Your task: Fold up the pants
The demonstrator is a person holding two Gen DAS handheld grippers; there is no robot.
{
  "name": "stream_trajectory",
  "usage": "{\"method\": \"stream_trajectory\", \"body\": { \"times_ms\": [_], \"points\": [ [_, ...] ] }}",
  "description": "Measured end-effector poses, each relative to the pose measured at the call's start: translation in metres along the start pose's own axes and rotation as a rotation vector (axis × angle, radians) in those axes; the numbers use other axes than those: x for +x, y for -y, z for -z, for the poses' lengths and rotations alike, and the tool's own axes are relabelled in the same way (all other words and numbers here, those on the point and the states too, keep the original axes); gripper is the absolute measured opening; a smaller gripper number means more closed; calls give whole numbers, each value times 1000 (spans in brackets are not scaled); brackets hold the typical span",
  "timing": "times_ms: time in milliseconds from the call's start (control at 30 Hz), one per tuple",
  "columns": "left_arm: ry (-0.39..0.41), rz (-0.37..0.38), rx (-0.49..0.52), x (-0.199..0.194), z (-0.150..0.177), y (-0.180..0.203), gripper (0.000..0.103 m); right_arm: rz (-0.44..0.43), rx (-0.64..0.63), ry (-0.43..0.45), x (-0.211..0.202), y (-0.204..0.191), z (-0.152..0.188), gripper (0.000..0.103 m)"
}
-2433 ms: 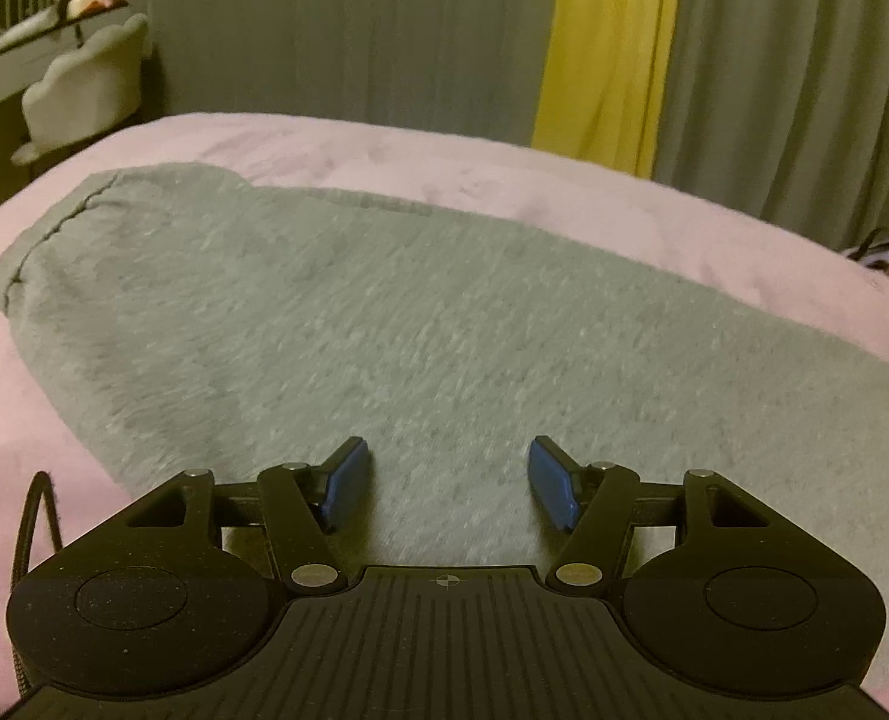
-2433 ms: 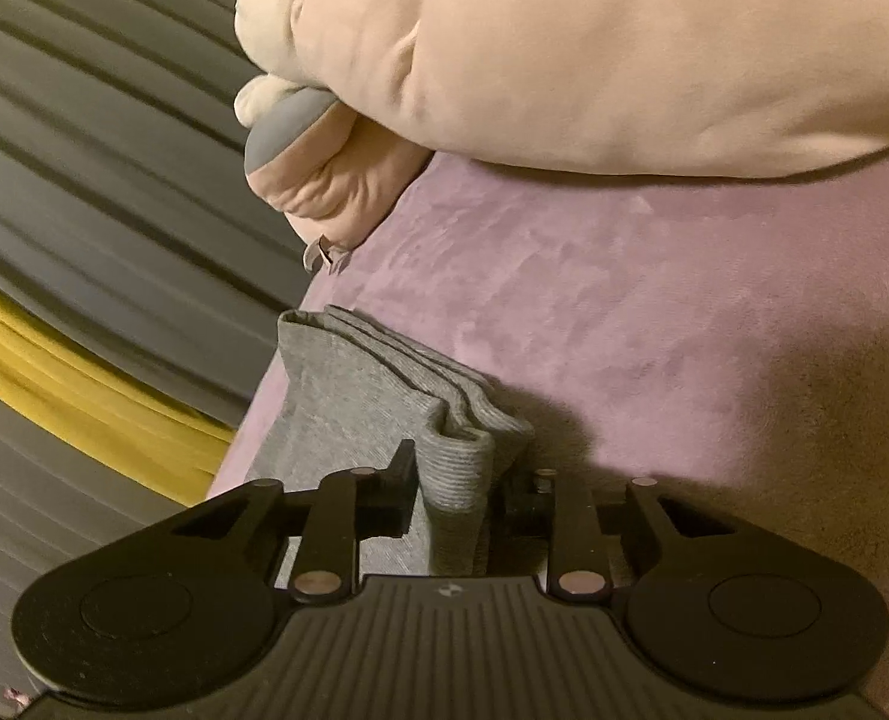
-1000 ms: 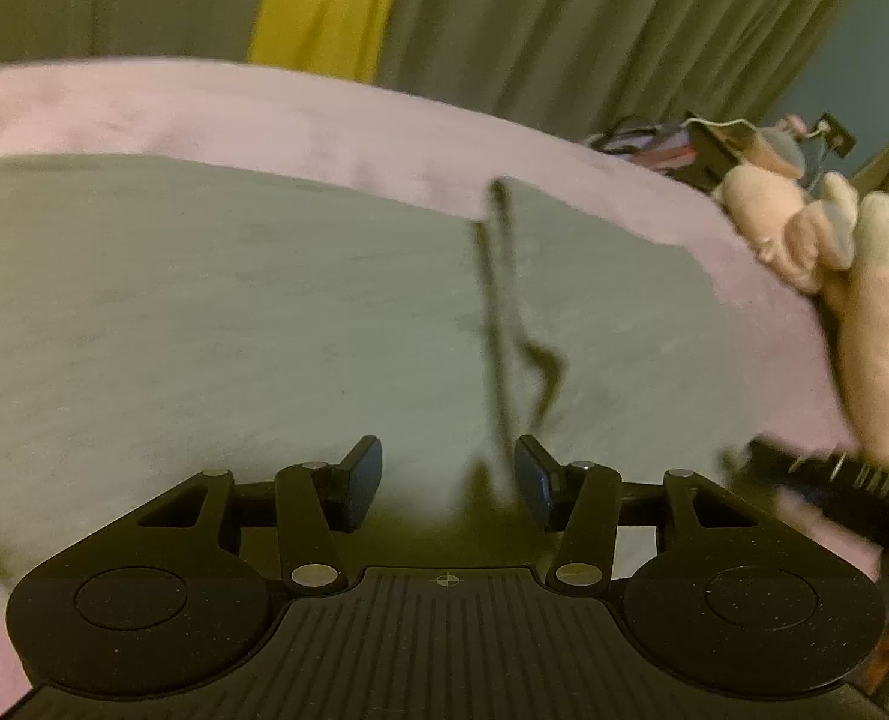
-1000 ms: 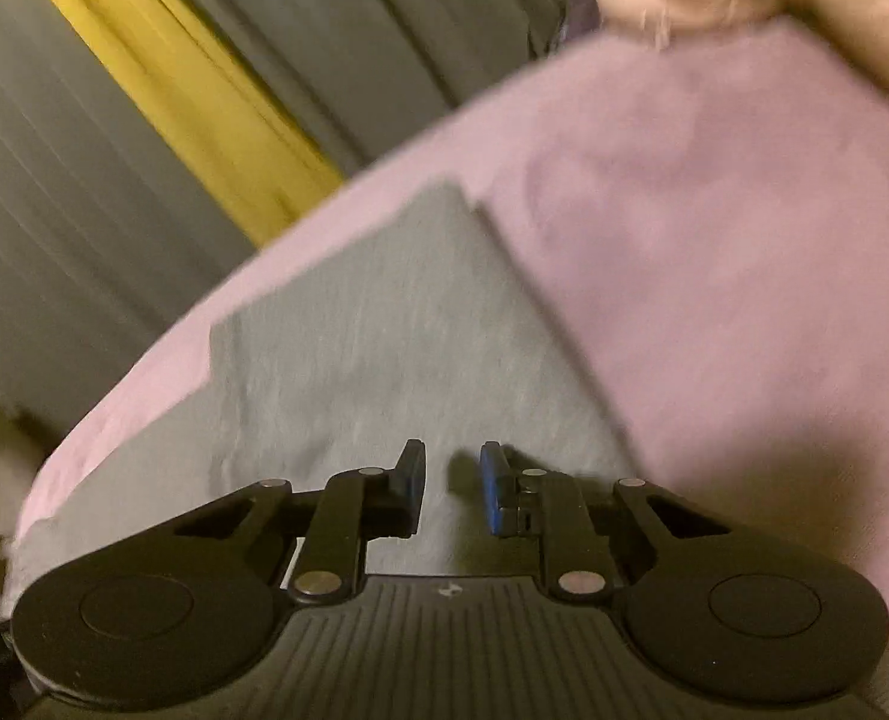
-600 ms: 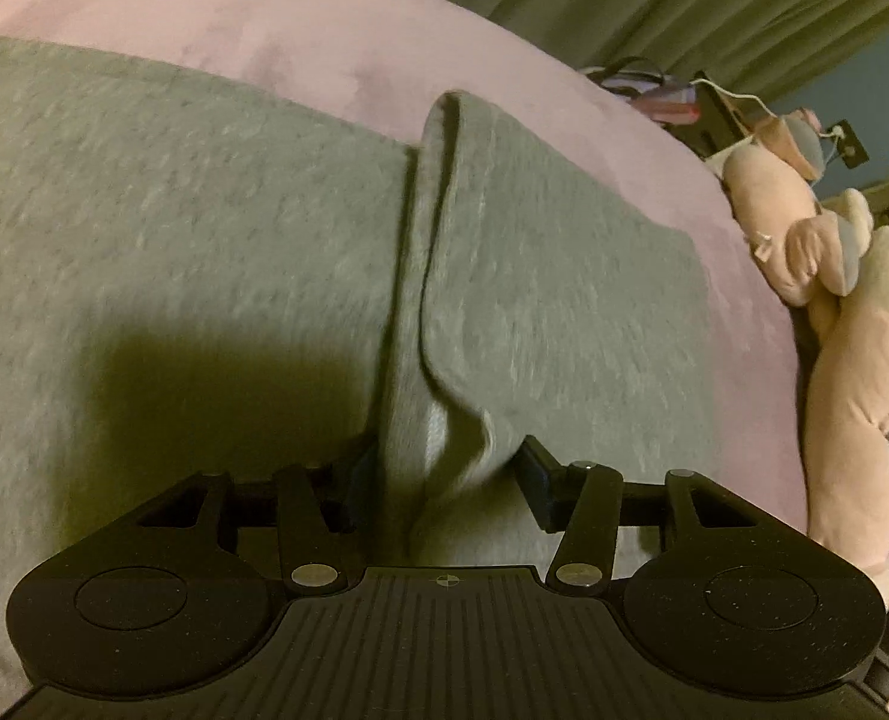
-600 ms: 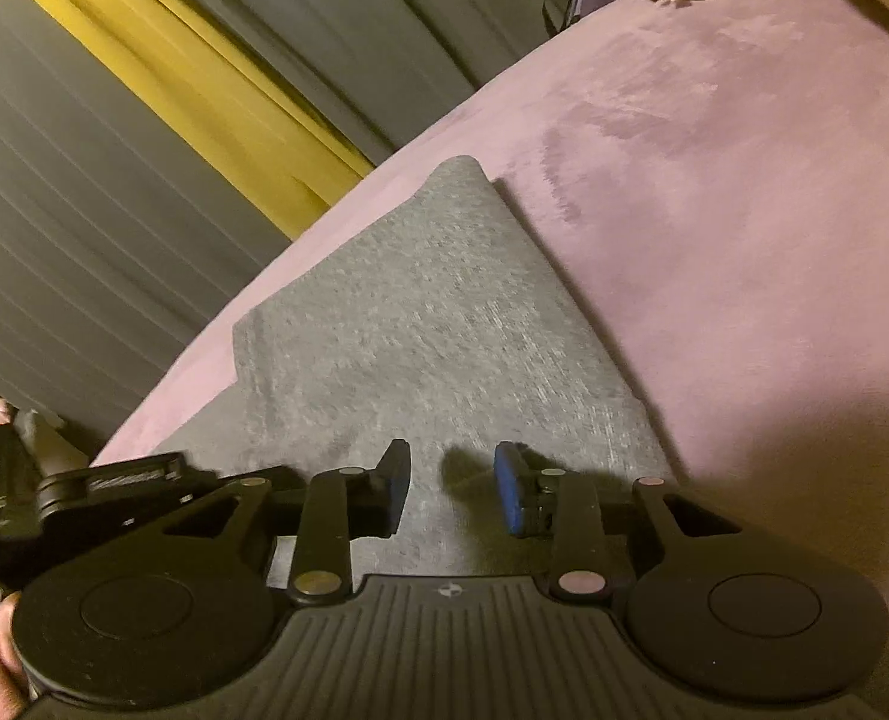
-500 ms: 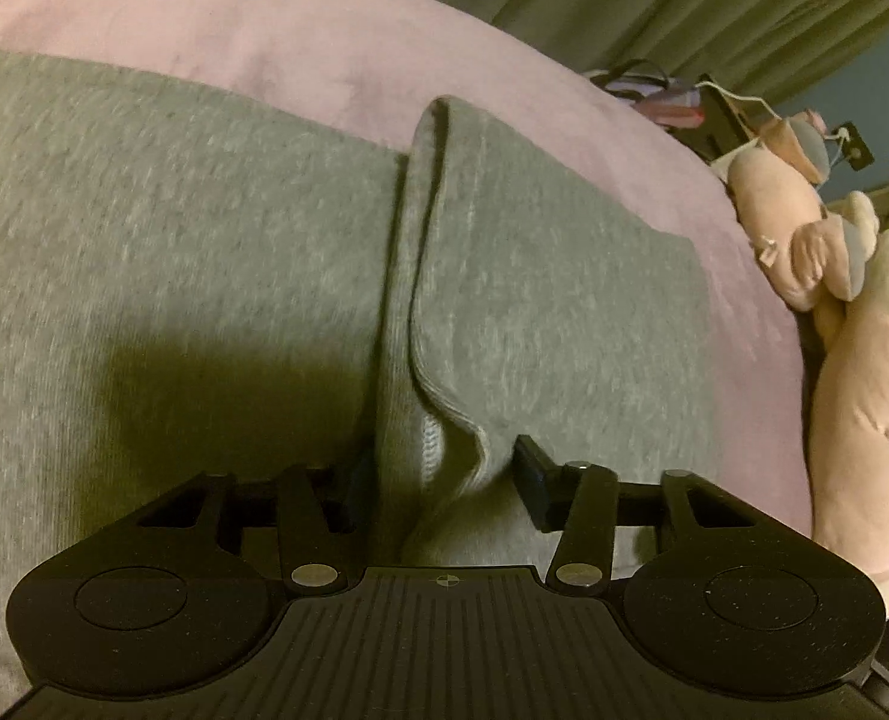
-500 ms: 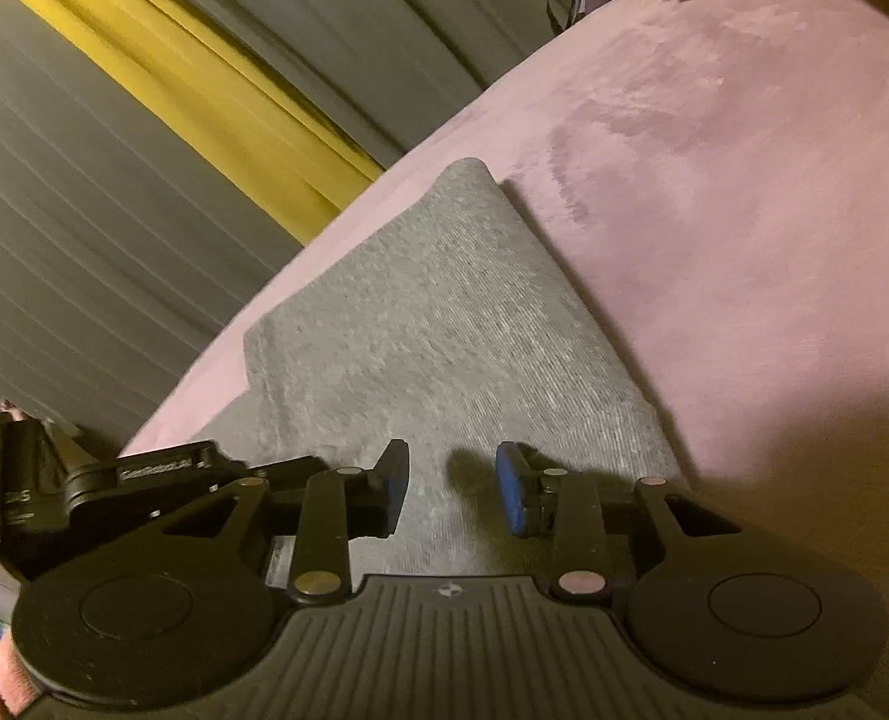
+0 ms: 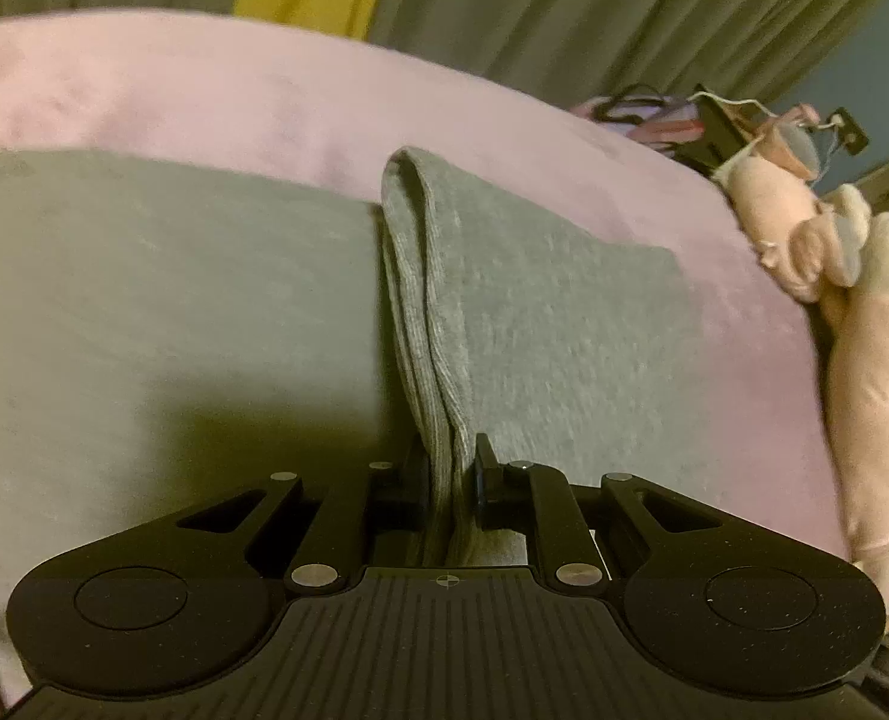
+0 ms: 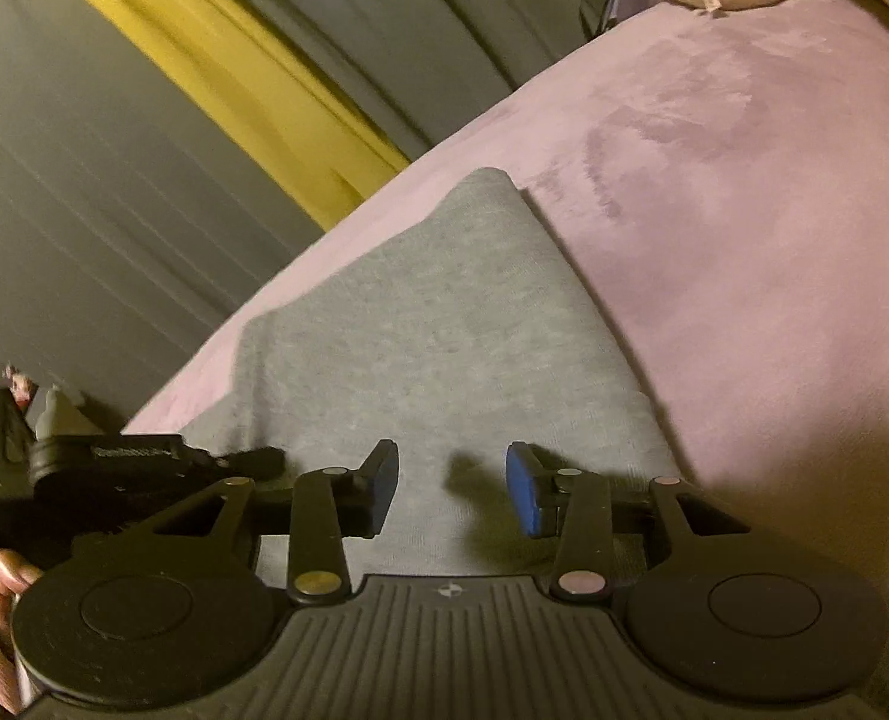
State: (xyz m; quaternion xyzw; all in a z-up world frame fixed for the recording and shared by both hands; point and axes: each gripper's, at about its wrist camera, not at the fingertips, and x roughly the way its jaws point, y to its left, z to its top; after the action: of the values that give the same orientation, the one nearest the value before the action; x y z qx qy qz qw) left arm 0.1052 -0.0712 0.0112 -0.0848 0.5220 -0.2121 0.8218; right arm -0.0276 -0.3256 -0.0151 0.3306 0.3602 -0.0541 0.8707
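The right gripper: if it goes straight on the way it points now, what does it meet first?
Probably the gray pants: the open right gripper hangs over them with nothing between. Beyond lies the pink blanket. How far is unclear.

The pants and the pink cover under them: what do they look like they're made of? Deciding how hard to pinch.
pants: soft grey knit, probably cotton jersey; matte heathered surface, fine ribbing on the edge pinched in the left gripper.
pink cover: plush, velvety fabric, it seems; brushed patches show lighter and darker nap.
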Motion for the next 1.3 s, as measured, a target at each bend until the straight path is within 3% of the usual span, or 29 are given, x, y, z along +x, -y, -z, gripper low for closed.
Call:
{"method": "stream_trajectory", "body": {
  "times_ms": [100, 267, 333, 467, 533, 567, 733, 933, 1200, 1300],
  "points": [
    [3, -47, -48, -11, -1, -27, 15, -9, -32, -25, 4, -7, 3, 39],
    [-2, -113, -19, -13, 12, -44, 17, 9, -114, -43, 11, -21, 9, 39],
    [11, -149, -23, -12, 18, -43, 25, 21, -125, -43, 13, -24, 9, 39],
    [90, -187, 21, -29, 37, -39, 32, 47, -147, 2, 9, -27, 11, 38],
    [107, -179, 44, -32, 47, -38, 44, 49, -159, 17, 9, -28, 12, 23],
    [102, -161, 46, -30, 51, -40, 46, 52, -166, 11, 11, -29, 12, 21],
    [146, -92, 20, -20, 67, -57, 52, 94, -221, -57, 40, -39, 10, 20],
    [197, -101, 74, -14, 68, -52, 56, 174, -397, -21, 79, -67, -11, 19],
    [226, -84, 150, -10, 78, -49, 68, 244, -366, 59, 138, -77, -79, 19],
    [230, -77, 180, -8, 80, -47, 75, 239, -299, 34, 142, -74, -89, 20]
  ]
}}
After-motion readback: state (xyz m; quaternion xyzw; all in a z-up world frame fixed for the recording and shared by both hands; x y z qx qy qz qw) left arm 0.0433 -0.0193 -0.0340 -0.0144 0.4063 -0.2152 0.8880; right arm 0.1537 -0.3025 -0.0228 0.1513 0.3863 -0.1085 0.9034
